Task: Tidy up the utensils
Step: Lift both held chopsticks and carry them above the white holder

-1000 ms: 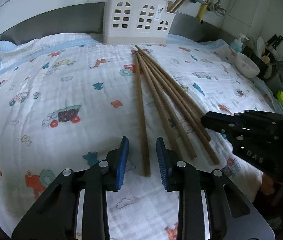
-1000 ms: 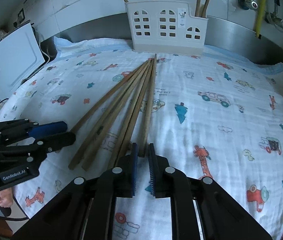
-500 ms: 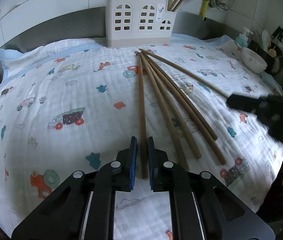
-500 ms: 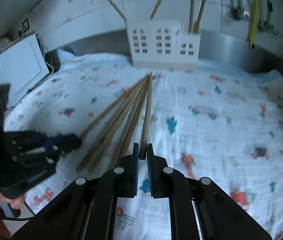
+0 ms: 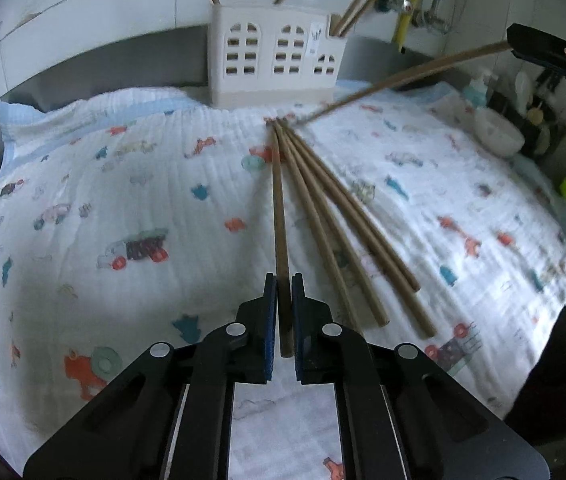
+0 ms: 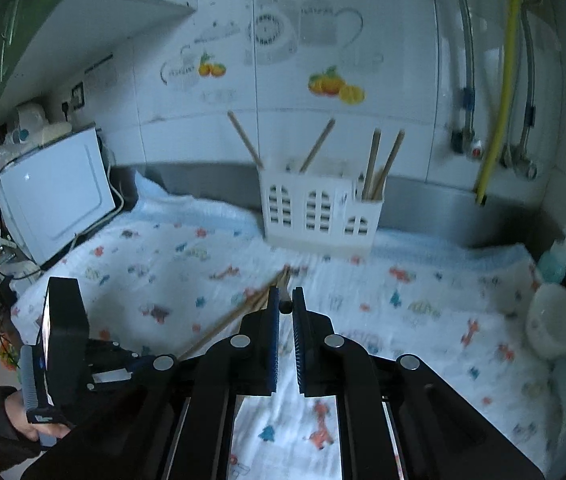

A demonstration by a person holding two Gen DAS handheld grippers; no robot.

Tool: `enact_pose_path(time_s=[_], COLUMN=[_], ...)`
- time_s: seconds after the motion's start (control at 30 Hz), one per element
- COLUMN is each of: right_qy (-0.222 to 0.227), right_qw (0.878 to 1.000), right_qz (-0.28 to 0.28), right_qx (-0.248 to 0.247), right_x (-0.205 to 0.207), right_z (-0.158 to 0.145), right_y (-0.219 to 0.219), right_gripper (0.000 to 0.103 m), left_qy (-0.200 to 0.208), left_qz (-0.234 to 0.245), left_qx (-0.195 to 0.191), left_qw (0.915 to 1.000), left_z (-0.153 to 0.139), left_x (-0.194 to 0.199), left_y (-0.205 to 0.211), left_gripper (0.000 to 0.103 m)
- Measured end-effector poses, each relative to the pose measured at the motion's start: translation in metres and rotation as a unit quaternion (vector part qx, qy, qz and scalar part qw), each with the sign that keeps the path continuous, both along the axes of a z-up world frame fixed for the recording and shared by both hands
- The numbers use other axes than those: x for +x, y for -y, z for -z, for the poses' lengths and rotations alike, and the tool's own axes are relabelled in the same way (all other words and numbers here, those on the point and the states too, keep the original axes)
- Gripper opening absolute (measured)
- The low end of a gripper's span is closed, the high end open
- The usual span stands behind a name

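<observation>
1. Counts: five wooden chopsticks lie in a fan on the printed cloth (image 5: 131,184), their far tips gathered just in front of the white holder (image 5: 277,66). The leftmost chopstick (image 5: 280,216) is separate from the other four chopsticks (image 5: 335,220) to its right. A sixth, raised chopstick (image 5: 411,74) slants up toward the right. Four more sticks stand in the holder: one at the left, one in the middle, two in the right compartment.

2. Left gripper (image 5: 282,312): it sits low over the cloth, pointing toward the holder, clenched on the near end of the leftmost chopstick, which still lies along the cloth.

3. Right gripper (image 6: 285,312): it is held high above the cloth, grasping the raised chopstick by its thick end; in the right wrist view only the stick's butt shows between the pads. From the left wrist view, its far tip is near the fan's apex.

4. Change: a second ago the left gripper stood released around its stick and the right gripper was down at the cloth; the left has since closed, and the right has lifted its stick.

5. A white bowl (image 6: 555,326) stands at the cloth's right edge.
</observation>
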State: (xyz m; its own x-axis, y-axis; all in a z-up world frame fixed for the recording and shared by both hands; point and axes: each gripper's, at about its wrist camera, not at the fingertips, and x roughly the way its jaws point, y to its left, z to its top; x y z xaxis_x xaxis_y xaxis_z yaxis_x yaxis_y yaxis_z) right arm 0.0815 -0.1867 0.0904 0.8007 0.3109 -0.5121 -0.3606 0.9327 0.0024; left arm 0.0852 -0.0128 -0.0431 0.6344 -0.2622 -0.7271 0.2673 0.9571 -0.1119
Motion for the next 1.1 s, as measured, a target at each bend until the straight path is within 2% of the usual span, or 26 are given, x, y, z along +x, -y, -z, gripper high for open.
enact_pose_path(time_s=[0.4,0.73,1.1], right_qy=[0.014,0.024,0.043], right_qw=[1.0,0.999,0.998], right_qz=[-0.023,-0.034,-0.032], right_qx=[0.001,-0.004,-0.014], right_x=[0.008,0.031,0.042], right_z=[-0.037,-0.074,-0.094], right_y=[0.005,0.006,0.005], right_gripper=[0.007,0.007,0.007], left_qy=[0.08,0.123,0.162], left_qz=[0.005,0.01,0.036], left_qx=[-0.04,-0.055,-0.045], left_qw=[0.996,0.9908,0.9852], left_z=[-0.051,-0.085,-0.109], left_x=[0.005,0.023,0.032], left_y=[-0.017,-0.018,-0.006], left_gripper=[0.006,0.006,0.006])
